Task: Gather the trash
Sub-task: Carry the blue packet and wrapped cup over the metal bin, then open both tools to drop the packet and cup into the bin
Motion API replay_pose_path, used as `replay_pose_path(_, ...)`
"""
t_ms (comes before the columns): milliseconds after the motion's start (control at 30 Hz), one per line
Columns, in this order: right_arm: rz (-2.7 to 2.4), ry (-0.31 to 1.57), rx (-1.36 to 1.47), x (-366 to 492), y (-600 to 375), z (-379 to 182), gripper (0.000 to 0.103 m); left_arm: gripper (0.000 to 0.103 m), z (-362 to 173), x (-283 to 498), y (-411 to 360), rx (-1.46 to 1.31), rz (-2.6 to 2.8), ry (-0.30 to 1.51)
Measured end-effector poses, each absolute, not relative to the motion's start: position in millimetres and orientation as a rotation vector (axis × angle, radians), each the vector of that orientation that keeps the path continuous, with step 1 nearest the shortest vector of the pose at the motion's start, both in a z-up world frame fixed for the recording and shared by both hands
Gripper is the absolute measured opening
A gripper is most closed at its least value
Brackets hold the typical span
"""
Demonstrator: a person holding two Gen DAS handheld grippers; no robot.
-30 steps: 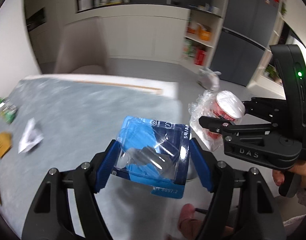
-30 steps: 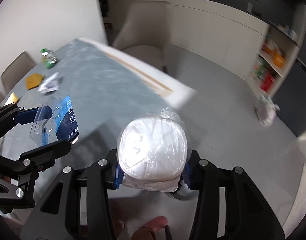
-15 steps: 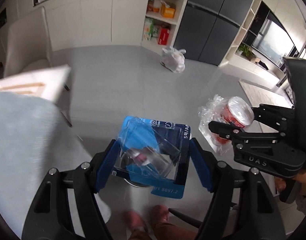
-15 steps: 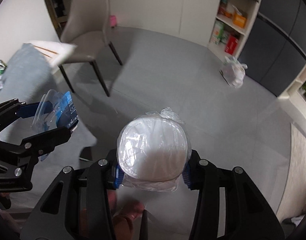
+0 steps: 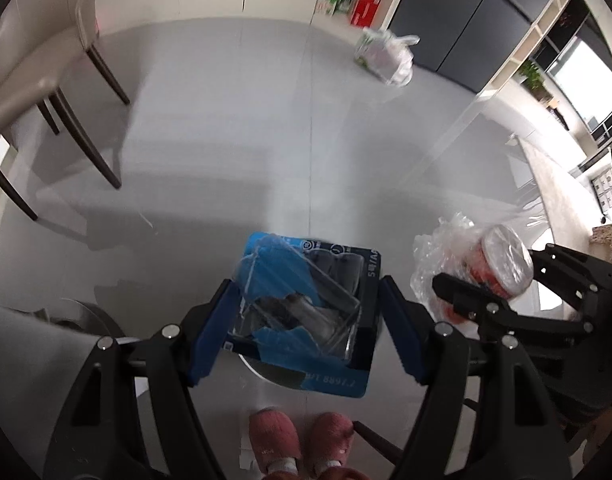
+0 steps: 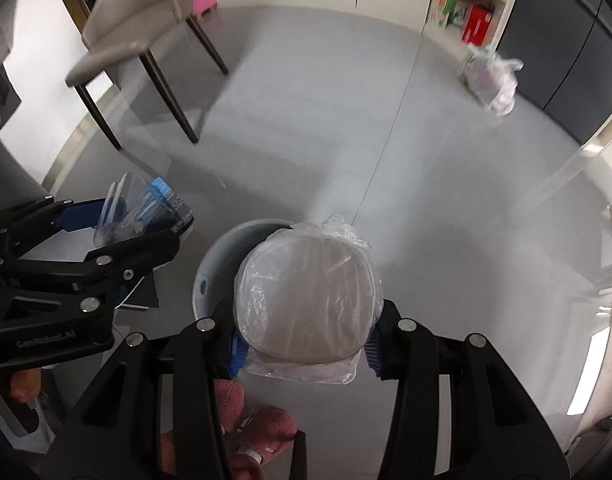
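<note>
Blue blister pack clamped between left fingers; right fingers clamp wrapped cup.

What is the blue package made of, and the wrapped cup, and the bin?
Blue package: seemingly printed card with a clear, glossy plastic shell; you see through it. Wrapped cup: thin crinkly plastic film over a smooth white lid. Bin: probably matte grey plastic; hard to confirm.

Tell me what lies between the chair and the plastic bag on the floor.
Only bare grey floor between the chair and the plastic bag, in the right wrist view.
</note>
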State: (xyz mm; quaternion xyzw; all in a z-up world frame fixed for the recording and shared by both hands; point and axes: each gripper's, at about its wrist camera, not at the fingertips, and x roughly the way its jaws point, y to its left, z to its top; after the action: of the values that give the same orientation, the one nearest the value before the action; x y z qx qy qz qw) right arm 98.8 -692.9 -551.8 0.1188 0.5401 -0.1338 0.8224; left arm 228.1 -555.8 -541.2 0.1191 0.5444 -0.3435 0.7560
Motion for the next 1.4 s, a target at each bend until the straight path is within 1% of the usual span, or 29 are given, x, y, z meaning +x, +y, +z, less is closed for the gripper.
replay_pose_path(167,-0.266,1.181,0.281,103,-697,-613,0.044,0.072,-608,228,-553,0.267,-0.717,1.246)
replay_pose_path(333,-0.26,1.206,0.293,105,-697,-656,0.045,0.072,-655,227,-552,0.295,-0.705,1.275)
replay_pose_path(400,-0.261,1.213,0.304,106,-697,-668,0.046,0.072,-667,228,-551,0.307,-0.703,1.281)
replay_pose_path(533,-0.254,1.208,0.32,104,-701,-675,0.057,0.072,-677,227,-549,0.334,-0.698,1.29)
replay_pose_path(567,-0.252,1.206,0.321,103,-702,-675,0.058,0.072,-678,227,-550,0.337,-0.696,1.292)
replay_pose_path(833,-0.267,1.19,0.302,100,-705,-660,0.058,0.074,-683,225,-557,0.344,-0.715,1.309)
replay_pose_path(1000,-0.299,1.18,0.26,92,-711,-643,0.058,0.074,-679,220,-566,0.352,-0.734,1.312)
replay_pose_path(1100,-0.331,1.182,0.251,84,-714,-627,0.058,0.074,-666,218,-570,0.346,-0.735,1.313)
replay_pose_path(1300,-0.376,1.182,0.245,67,-718,-573,0.058,0.075,-603,210,-580,0.355,-0.75,1.276)
replay_pose_path(1333,-0.382,1.179,0.245,65,-719,-559,0.059,0.077,-586,207,-583,0.351,-0.758,1.276)
replay_pose_path(1400,-0.39,1.174,0.252,60,-719,-532,0.058,0.078,-554,204,-586,0.335,-0.77,1.271)
